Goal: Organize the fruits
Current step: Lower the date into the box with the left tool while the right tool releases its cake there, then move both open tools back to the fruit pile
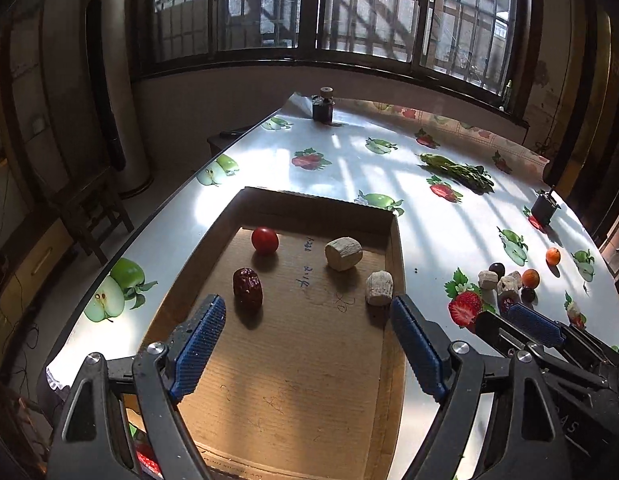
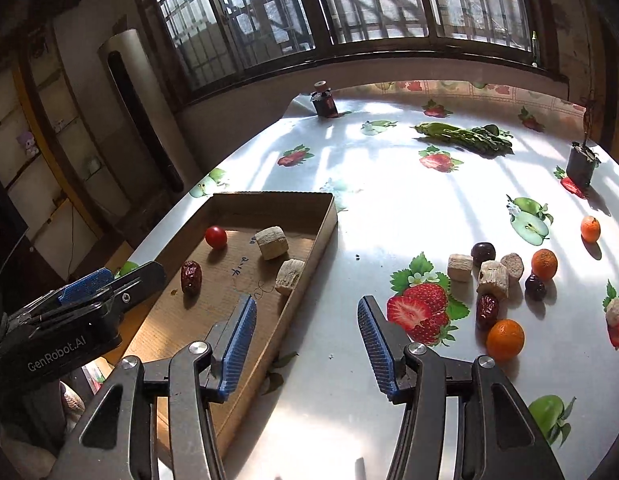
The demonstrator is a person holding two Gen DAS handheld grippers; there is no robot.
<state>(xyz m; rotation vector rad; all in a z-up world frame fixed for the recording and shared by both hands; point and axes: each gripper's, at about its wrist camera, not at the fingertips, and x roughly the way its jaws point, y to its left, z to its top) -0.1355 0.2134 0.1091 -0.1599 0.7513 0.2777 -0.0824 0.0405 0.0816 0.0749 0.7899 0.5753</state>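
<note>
A shallow cardboard tray (image 1: 373, 210) (image 2: 329, 216) lies on the table. It holds a red tomato (image 1: 265, 240) (image 2: 216, 237), a dark red date (image 1: 247, 288) (image 2: 190, 277) and two beige cut chunks (image 1: 343, 254) (image 2: 288, 277). My left gripper (image 1: 307, 338) is open and empty above the tray. My right gripper (image 2: 307, 340) is open and empty over the tray's right wall. On the table to the right lie oranges (image 2: 505, 339) (image 1: 531, 278), another date (image 2: 487, 311), dark plums (image 2: 483, 253) and more beige chunks (image 2: 493, 279).
The tablecloth (image 1: 329, 176) has printed fruit pictures. A bunch of green vegetables (image 1: 457, 168) (image 2: 463, 136) lies at the far side. Two small dark holders (image 1: 323, 106) (image 2: 580, 166) stand at the back and right. The table's left edge drops to the floor.
</note>
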